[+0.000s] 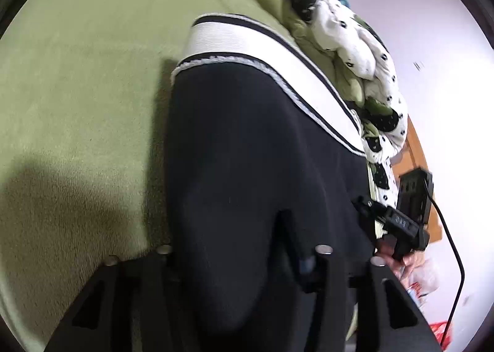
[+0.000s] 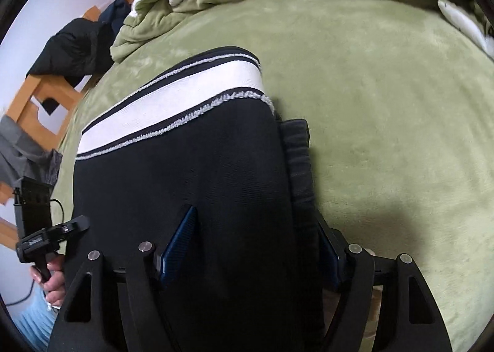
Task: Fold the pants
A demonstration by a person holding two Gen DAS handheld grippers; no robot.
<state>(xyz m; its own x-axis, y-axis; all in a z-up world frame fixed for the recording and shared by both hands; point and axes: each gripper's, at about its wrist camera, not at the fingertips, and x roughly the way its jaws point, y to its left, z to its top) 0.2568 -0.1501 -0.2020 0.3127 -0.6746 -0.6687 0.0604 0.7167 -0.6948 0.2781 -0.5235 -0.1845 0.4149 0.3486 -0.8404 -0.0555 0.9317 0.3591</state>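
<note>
The right tongs (image 2: pixel 256 247) stand spread astride the dark pants (image 2: pixel 191 185) on the green bed (image 2: pixel 386 123), the left tongs (image 1: pixel 240 256) pinching their cloth, so I'd nip one layer and draw toward twelve o'clock.

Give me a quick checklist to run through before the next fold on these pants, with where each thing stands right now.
1. Pants lying on the green blanket: ok, dark cloth spread flat, white waistband at the far end.
2. Right gripper around the near edge: ok, jaws straddle the cloth, pads not pressing.
3. Left gripper gripping cloth: cannot tell, dark cloth hides the fingers.
4. Fold edges lined up: not ok, a ribbed cuff sticks out along the right edge.
5. Landing area: ok, bare blanket beside the pants; the crumpled quilt touches the waistband's far side.
</note>
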